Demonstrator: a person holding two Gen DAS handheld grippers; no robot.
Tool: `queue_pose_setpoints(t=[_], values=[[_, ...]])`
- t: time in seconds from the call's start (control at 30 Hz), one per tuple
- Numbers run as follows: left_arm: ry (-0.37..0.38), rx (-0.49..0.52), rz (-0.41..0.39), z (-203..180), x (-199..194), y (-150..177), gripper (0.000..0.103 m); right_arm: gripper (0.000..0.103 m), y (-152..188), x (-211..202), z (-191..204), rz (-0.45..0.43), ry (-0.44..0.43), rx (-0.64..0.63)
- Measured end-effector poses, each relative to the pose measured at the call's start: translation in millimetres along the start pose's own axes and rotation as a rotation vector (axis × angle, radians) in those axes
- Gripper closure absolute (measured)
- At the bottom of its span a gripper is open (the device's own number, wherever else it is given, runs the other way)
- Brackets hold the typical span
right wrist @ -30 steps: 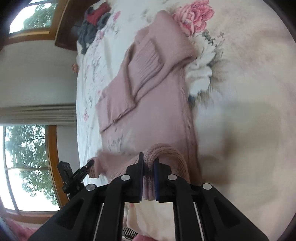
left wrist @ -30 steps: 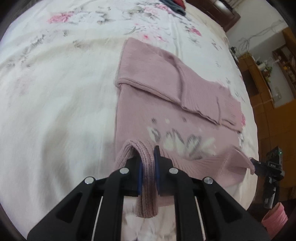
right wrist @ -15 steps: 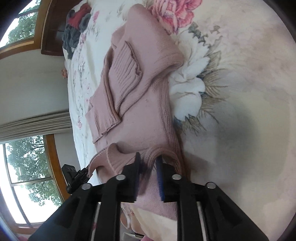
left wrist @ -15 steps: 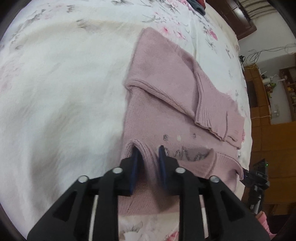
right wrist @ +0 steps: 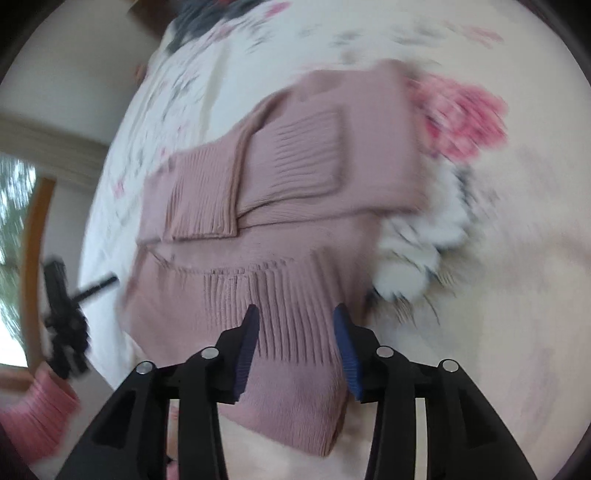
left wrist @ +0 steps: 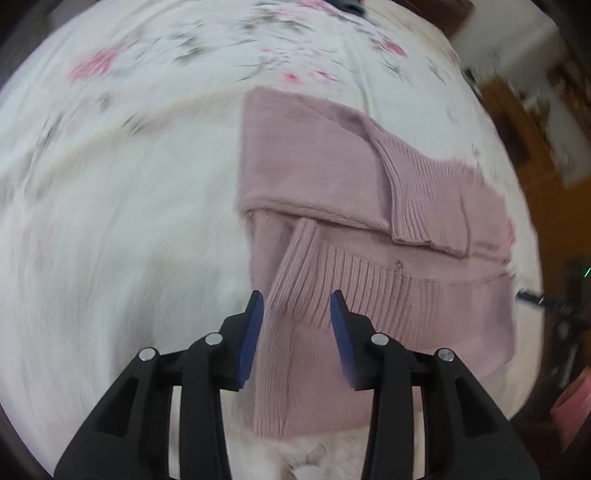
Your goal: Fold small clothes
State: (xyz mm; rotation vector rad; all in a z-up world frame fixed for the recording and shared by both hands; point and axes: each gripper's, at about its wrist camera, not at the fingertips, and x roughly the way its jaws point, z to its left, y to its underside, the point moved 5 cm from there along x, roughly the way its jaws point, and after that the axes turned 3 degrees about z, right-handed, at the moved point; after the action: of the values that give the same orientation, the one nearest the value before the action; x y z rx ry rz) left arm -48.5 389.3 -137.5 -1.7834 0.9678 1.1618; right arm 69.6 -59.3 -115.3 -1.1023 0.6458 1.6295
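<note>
A pink knit sweater (left wrist: 332, 177) lies on the floral bedsheet (left wrist: 110, 221), sleeves folded across its body and its ribbed hem (left wrist: 369, 280) laid up over the lower part. My left gripper (left wrist: 295, 306) hangs open just above the hem's left end, nothing between its blue pads. In the right wrist view the same sweater (right wrist: 314, 166) fills the middle, with the ribbed hem (right wrist: 280, 295) folded over. Over that hem's right end my right gripper (right wrist: 293, 319) stands open and empty. Both views are motion-blurred.
Dark and red clothes (right wrist: 207, 14) lie at the far end of the bed. Wooden furniture (left wrist: 517, 122) stands beyond the bed's right side. A black device on a stand (right wrist: 62, 310) and a pink ribbed sleeve (right wrist: 40, 413) show at the bed's edge near a window (right wrist: 14, 221).
Both grippers let go of the sweater's hem and opened wide. The hem now lies folded up over the body, and both grippers have drawn back slightly.
</note>
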Motion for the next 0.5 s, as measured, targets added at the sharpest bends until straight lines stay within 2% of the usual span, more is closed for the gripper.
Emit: queue_pose_setpoints(t=[0.07, 0.2, 0.37, 0.4, 0.43, 0.47, 0.5], values=[[-0.019, 0.052, 0.011, -7.5, 8.1, -5.4, 0.062, 0.058, -6.7, 10.7, 6.7, 0.015, 0.059, -0.056], [-0.071, 0.124, 0.042, -12.1, 26.9, -12.4, 0.061, 0.056, -12.2, 25.5, 3.7, 0.042, 0.128, -0.089], [-0.105, 0.144, 0.085, -9.6, 48.4, -15.3, 0.063, 0.057, -13.7, 41.9, 5.1, 0.081, 0.133, -0.109], [-0.105, 0.146, 0.084, -11.0, 49.9, -15.9, 0.064, 0.066, -13.6, 43.9, 8.2, 0.089, 0.143, -0.125], [-0.106, 0.155, 0.08, -13.6, 50.3, -16.5, 0.065, 0.084, -12.8, 45.1, 10.3, 0.097, 0.143, -0.143], [-0.11, 0.162, 0.075, -16.0, 50.0, -16.0, 0.078, 0.09, -12.6, 46.0, 13.5, 0.102, 0.138, -0.148], [-0.1, 0.178, 0.069, -20.3, 49.1, -15.9, 0.085, 0.091, -12.0, 45.2, 14.0, 0.102, 0.13, -0.15]])
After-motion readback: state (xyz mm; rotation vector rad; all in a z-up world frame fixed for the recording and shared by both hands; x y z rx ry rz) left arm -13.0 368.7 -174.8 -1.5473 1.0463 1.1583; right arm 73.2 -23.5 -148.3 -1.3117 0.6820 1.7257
